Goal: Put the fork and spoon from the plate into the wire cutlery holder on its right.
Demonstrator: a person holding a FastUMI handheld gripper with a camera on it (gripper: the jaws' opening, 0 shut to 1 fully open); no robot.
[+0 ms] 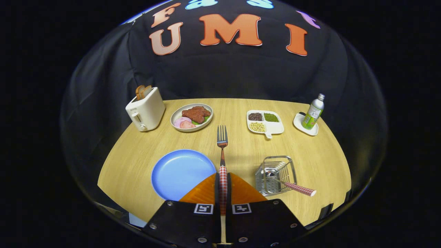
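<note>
**Fork aloft, spoon already home**

The gripper [223, 187] is clamped narrowly on the red-and-white checked handle of a steel fork [222, 151], both fingers pressing its sides. The fork's long axis runs straight ahead along the fingers, its tines pointing toward the far edge of the round, pale wood-grain table [144, 151]. It appears to be lifted clear of the smooth, round blue plate [181, 172], which sits bare just left of the fingers near the table's front edge.

The square, chrome wire cutlery holder [276, 175] stands to the right of the gripper, also toward the front edge. A spoon with a matching checked handle [293, 186] already leans in it, bowl down in the basket, handle slanting out over the rim toward the right.

By the look of it, half the job is done. The coming move turns on carrying the fork rightward and tipping it so one end drops into the basket beside the spoon.

Along the far edge stand a cream toaster holding bread [145, 109], a dish of meat and greens [192, 117], a white divided tray of beans [265, 123] and a green bottle on a coaster [313, 113].
</note>
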